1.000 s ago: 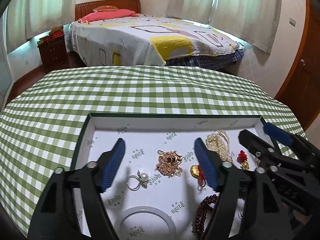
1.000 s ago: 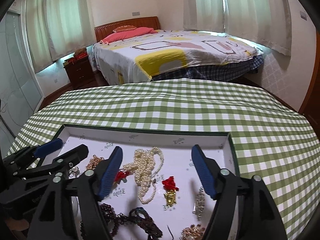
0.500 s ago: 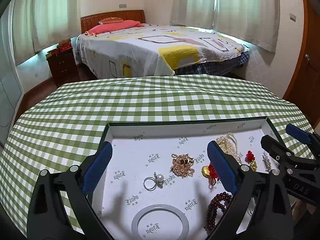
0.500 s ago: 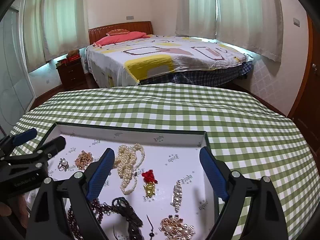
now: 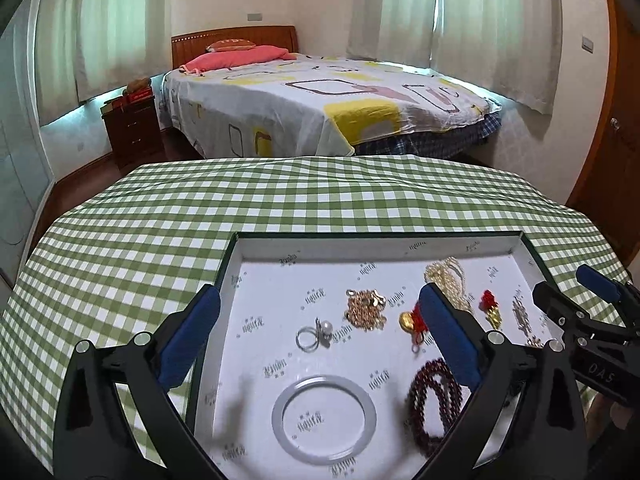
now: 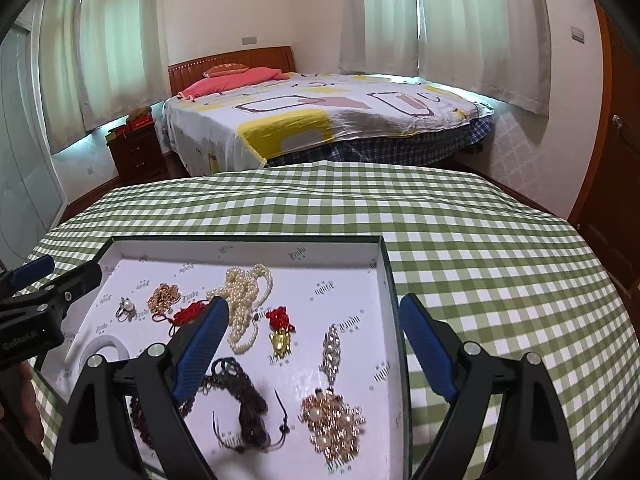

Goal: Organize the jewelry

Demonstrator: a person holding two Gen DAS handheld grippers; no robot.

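Observation:
A shallow white-lined tray with a dark green rim (image 5: 360,235) (image 6: 248,237) lies on the checked table and holds loose jewelry. In the left wrist view I see a white bangle (image 5: 324,419), a pearl ring (image 5: 316,334), a gold chain (image 5: 366,309), a dark red bead bracelet (image 5: 434,404) and a pearl necklace (image 5: 446,276). In the right wrist view I see the pearl necklace (image 6: 246,304), a red-and-gold charm (image 6: 280,330), a crystal brooch (image 6: 332,420) and a dark bracelet (image 6: 244,400). My left gripper (image 5: 316,332) and right gripper (image 6: 312,340) are open and empty above the tray.
The green-and-white checked tablecloth (image 5: 160,232) covers the table around the tray. Behind the table stand a bed (image 5: 320,96), a dark nightstand (image 5: 134,128) and curtained windows. A wooden door (image 5: 616,120) is at the right.
Both grippers have pulled back and risen from the tray, and their jaws have opened wider. The jewelry has not moved.

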